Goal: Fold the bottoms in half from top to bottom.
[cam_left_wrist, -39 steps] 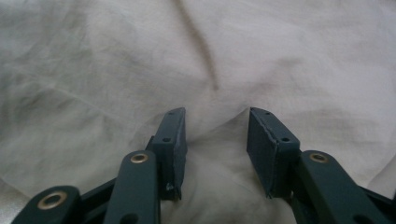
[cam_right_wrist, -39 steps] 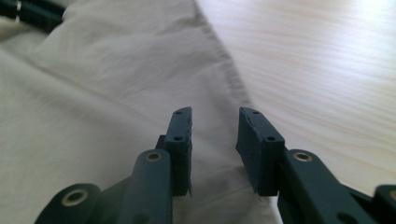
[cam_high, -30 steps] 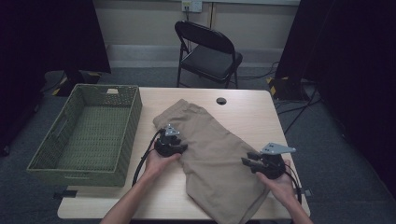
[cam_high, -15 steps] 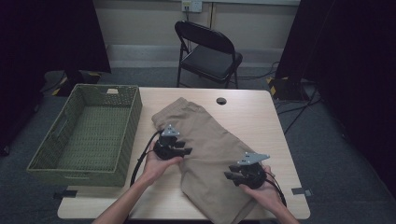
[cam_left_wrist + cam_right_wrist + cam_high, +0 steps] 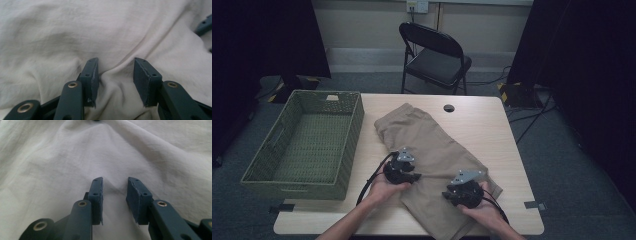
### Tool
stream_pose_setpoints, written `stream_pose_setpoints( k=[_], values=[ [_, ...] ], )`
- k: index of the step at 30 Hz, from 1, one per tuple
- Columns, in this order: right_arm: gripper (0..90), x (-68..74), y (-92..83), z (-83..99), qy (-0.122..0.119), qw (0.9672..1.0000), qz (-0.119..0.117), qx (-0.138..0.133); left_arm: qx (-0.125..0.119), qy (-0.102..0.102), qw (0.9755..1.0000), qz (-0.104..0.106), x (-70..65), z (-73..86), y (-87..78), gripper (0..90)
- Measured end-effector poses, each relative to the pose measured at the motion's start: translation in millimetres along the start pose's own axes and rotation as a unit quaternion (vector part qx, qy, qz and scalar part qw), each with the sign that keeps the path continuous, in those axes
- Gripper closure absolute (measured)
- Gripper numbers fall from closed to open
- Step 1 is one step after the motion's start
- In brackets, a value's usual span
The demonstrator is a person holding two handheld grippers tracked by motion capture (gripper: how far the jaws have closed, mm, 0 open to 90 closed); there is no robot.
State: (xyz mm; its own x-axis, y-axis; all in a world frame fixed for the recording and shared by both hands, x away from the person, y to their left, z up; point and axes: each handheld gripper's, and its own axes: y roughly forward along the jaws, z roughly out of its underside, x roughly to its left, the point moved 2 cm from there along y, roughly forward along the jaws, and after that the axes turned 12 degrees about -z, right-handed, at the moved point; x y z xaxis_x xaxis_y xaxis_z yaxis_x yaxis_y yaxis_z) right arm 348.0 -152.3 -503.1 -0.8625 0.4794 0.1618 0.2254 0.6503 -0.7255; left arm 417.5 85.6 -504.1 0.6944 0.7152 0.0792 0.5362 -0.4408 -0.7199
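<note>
A pair of tan shorts [image 5: 432, 150] lies spread across the wooden table [image 5: 482, 125]. My left gripper [image 5: 414, 176] rests on the garment's left part, jaws pointing right. It is open, and a soft ridge of cloth [image 5: 112, 75] rises between its fingers [image 5: 91, 72] without being pinched. My right gripper [image 5: 448, 192] sits low on the garment near the front edge, jaws pointing left toward the other one. It is open too, with pale cloth [image 5: 112, 157] lying flat under its fingers [image 5: 136, 192]. The right gripper's jaw tip [image 5: 203, 25] shows at the edge of the left gripper view.
A green woven basket [image 5: 354, 125] stands at the table's left side. A small black disc [image 5: 449, 108] lies near the far edge. A black folding chair [image 5: 434, 55] stands behind the table. Bare wood lies to the right of the shorts.
My right gripper has moved left and lower onto the cloth, toward the left one. The left gripper has shifted a little toward the front right. Both stay open.
</note>
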Motion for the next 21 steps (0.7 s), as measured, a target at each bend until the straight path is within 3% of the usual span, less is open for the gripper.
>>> stream_pose_setpoints(
  k=[2,5,9,10,13,17,20,21],
  values=[
    [65.6,4.5,6.7,-6.1,0.003,1.0000,0.003,-0.001,0.000,-0.014,0.9999,-0.009,10.5,2.2,-0.4,55.4],
    [65.7,15.0,24.8,-21.9,-0.002,1.0000,-0.001,-0.005,0.007,-0.014,0.9995,-0.028,24.9,2.1,-0.3,55.2],
    [64.4,21.1,40.2,-36.1,-0.004,0.9999,-0.005,-0.008,-0.003,-0.059,0.9975,-0.040,45.8,5.7,1.2,54.2],
    [60.5,23.6,44.9,-40.5,-0.006,0.9999,-0.007,-0.008,-0.004,-0.074,0.9964,-0.040,49.5,6.8,0.8,53.6],
    [56.3,31.7,53.9,-49.5,-0.022,0.9996,-0.020,-0.002,-0.002,-0.079,0.9960,-0.040,51.4,7.7,-4.1,52.3],
    [56.3,23.7,36.9,-52.6,-0.021,0.9993,-0.022,-0.020,0.004,-0.053,0.9983,-0.026,44.5,9.6,-19.5,56.9],
    [58.3,2.6,10.8,-50.2,0.000,0.9989,-0.004,-0.047,-0.017,-0.047,0.9988,-0.005,35.3,12.2,-39.0,57.7],
    [61.9,-8.2,1.0,-47.3,0.004,0.9987,0.007,-0.051,-0.019,-0.043,0.9989,-0.006,33.2,13.6,-42.1,57.9]
  ],
)
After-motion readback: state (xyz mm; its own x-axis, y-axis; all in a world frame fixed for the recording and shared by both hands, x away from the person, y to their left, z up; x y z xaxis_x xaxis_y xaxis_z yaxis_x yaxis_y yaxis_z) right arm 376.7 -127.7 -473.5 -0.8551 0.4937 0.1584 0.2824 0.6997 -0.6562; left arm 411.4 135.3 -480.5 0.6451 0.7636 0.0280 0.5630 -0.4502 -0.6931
